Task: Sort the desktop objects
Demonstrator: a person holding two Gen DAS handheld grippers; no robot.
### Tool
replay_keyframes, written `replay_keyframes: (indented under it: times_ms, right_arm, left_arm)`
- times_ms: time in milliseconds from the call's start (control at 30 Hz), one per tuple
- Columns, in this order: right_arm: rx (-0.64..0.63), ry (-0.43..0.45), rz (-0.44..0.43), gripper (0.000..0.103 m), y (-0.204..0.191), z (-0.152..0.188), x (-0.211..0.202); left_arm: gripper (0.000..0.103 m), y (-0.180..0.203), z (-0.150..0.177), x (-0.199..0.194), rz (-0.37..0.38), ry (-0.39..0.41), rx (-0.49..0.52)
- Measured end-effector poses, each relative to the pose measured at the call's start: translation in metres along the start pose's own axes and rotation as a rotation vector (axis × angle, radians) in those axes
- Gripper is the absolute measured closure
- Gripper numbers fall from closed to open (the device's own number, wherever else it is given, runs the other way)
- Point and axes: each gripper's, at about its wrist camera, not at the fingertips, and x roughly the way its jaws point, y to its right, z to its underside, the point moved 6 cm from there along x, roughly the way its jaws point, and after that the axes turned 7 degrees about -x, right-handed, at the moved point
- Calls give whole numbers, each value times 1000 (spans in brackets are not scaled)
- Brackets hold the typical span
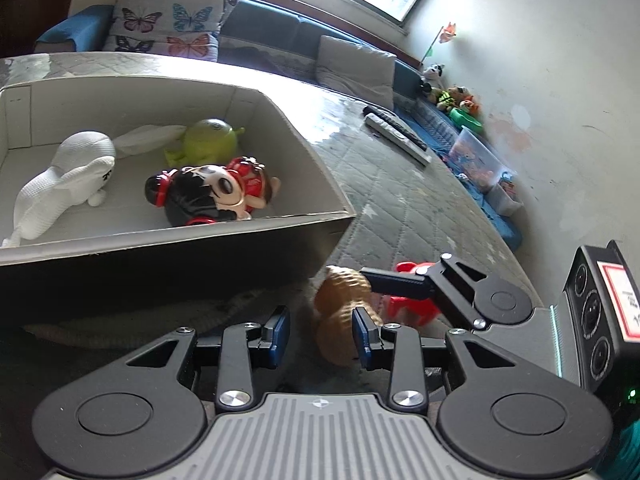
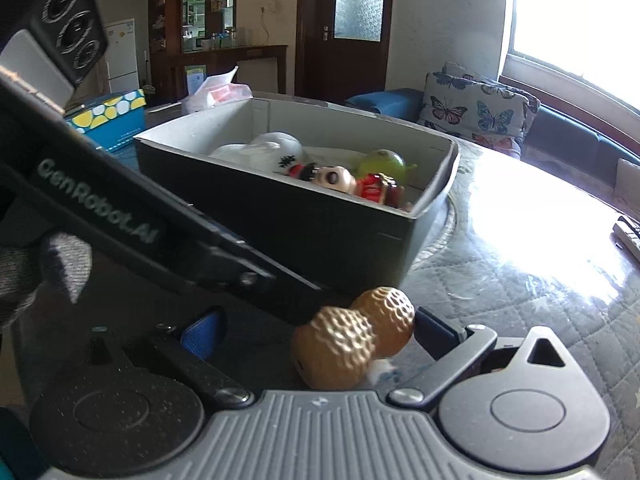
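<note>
The peanut-shaped toy point(image 2: 354, 336), tan and dimpled, lies on the quilted table cover point(image 1: 404, 200) just in front of the grey cardboard box point(image 1: 192, 236), not yet sorted. It sits between the blue pads of the right gripper point(image 2: 316, 340), whose jaws stand wide apart; the far lobe seems close to or touching the right-hand pad, while the other pad is well clear, so nothing is clamped yet. The left gripper point(image 1: 320, 332) hangs just beside it, its jaws partly open with nothing between them; the peanut shows beyond its right finger. It probably waits there to steady or simply keep out of the way. A red plastic toy point(image 1: 412, 300) lies behind the right gripper's finger, also outside the box. Inside the box already rest a white knitted plush point(image 1: 64, 176), a green alien figure point(image 1: 208, 140) and a black-haired doll in red point(image 1: 212, 192), which suggests the box is the collecting place. The peanut looks like the next piece to be lifted in.
</note>
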Motion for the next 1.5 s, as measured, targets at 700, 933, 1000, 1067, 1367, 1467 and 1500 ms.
replay_keyframes:
  times_ms: [700,933,1000,1067,1367,1467,1500]
  right_arm:
    - [113,-16,56,18,10,20,-4]
    - [109,-22,77,20,7,22,-5]
    - [111,-21,81,21,7,24,-8]
    - [114,-23,91,24,8,25,-11]
    - [118,-35,128,45,1,34,-20]
    - [107,-30,128,45,-3,30,-22]
    - [100,-26,129,45,-5,28,-22]
  left_arm:
    - [66,14,-2,15,56,-72,-9]
    - [66,19,2,22,71,-108,-20]
    - [65,21,3,24,66,-106,-10]
    - [65,22,4,24,60,-105,-6]
    - [65,22,9,20,63,-99,-13]
    - [65,22,10,13,66,-83,-14]
    - [65,22,10,10,68,-76,-16]
